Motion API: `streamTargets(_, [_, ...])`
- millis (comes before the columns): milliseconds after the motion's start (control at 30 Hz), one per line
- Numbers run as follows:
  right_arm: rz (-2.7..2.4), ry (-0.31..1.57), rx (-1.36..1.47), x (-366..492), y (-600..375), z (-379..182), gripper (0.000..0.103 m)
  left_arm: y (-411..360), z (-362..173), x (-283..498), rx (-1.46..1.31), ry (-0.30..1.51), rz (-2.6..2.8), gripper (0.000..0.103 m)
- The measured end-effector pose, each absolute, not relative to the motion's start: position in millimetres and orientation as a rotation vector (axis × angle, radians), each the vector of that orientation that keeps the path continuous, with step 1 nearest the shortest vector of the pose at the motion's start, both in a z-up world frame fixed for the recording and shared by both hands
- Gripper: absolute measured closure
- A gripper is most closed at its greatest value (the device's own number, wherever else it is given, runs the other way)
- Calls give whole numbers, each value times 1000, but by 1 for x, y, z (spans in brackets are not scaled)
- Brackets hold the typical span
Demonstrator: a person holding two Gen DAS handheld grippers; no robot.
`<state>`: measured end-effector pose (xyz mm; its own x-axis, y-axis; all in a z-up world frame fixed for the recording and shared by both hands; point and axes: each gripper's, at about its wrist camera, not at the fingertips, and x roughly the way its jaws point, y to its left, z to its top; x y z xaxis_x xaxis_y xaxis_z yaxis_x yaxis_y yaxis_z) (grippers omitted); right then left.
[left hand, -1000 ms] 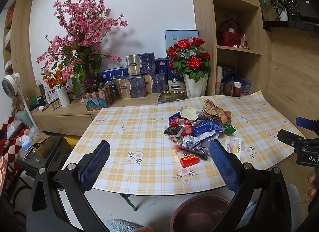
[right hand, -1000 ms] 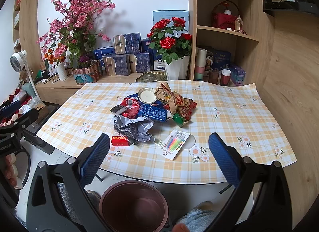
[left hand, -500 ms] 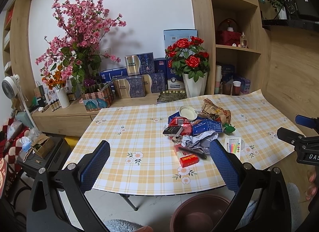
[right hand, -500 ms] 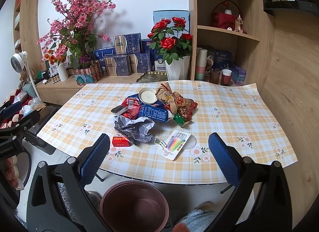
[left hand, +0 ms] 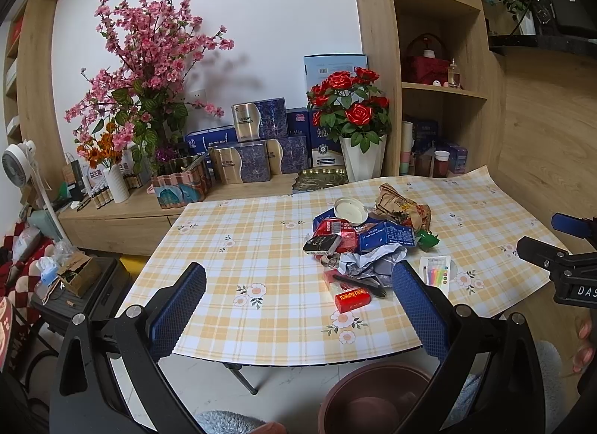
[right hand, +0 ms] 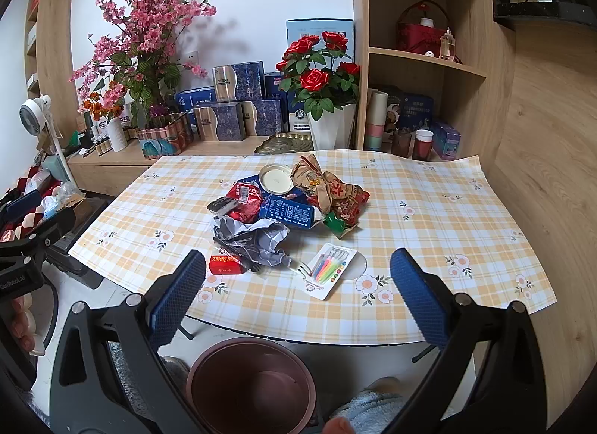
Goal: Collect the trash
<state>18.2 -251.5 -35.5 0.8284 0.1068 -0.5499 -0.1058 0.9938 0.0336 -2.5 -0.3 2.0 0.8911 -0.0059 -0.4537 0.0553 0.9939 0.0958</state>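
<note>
Right wrist view: crumpled, colourful trash pile (right hand: 283, 210) on table (right hand: 429, 210).

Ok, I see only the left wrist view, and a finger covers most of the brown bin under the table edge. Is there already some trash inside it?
Observer: No. The right wrist view shows the whole opening of the brown bin, and no trash shows inside.
Operator: And the right hand-held gripper? I see only its side.
Observer: The right hand-held gripper is wide open and holds nothing.
Operator: The candle card is half hidden for me. Is something lying on it?
Observer: No. The candle card lies flat on the cloth with its whole face showing, and nothing is on top of it.
</note>
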Motion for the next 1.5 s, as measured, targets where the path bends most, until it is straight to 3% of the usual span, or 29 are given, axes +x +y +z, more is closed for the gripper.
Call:
streamTargets(367, [155,564,54,24,-262,-44,6,10,-9,12,122,492,-45,5])
streamTargets(867, [119,674,-17,83,-282,-95,6,34,-72,71,18,670,-78,5])
streamTargets(1167, [189,706,-174,215,-286,-100,6,42,-91,132,-167,763,-104,5])
streamTargets(1500, [210,913,-280,367,-252,-153,6,33,-109,173,-224,809,-134,5])
